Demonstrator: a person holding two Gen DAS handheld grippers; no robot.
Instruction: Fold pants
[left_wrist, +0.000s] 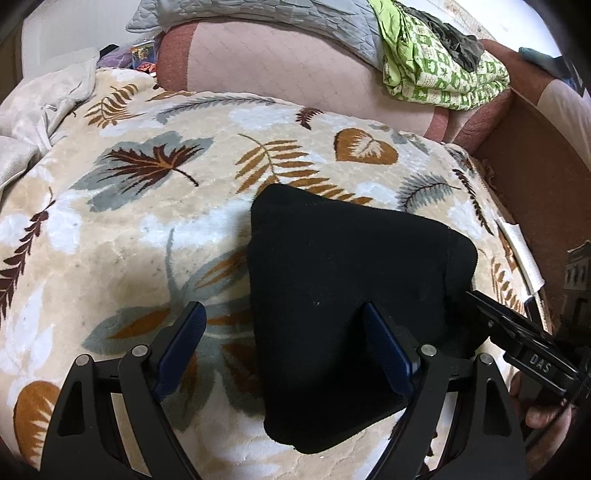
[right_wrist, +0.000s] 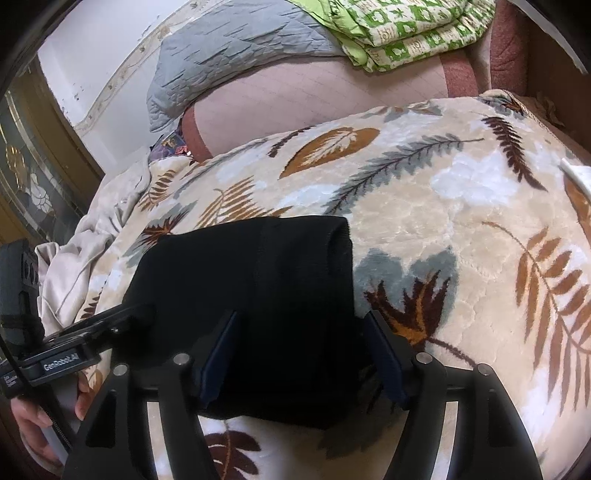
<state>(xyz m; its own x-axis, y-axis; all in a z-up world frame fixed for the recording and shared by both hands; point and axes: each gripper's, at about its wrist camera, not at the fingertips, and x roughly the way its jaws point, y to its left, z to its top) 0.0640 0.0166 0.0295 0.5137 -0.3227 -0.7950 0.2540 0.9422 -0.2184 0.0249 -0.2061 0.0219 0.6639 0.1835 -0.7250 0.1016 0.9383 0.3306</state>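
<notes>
The black pants (left_wrist: 332, 266) lie folded into a compact bundle on a leaf-patterned blanket (left_wrist: 147, 229). My left gripper (left_wrist: 283, 308) stands open low over the bundle's near left part: the right fingertip (left_wrist: 373, 314) is over the black cloth, the left one over the blanket. In the right wrist view the pants (right_wrist: 251, 273) fill the middle. My right gripper (right_wrist: 302, 315) is open and straddles the bundle's near right side, its pads apart from the cloth. Each gripper shows in the other's view: the right gripper (left_wrist: 517, 328), the left gripper (right_wrist: 96, 325).
A pink quilted cushion (left_wrist: 280, 66) lies behind the blanket, with a grey quilt (left_wrist: 258, 14) and folded green patterned cloth (left_wrist: 439, 70) on it. Crumpled beige fabric (left_wrist: 33, 114) lies at the far left. A brown wooden board (left_wrist: 528, 155) borders the right side. A hand (right_wrist: 33, 424) holds the left gripper.
</notes>
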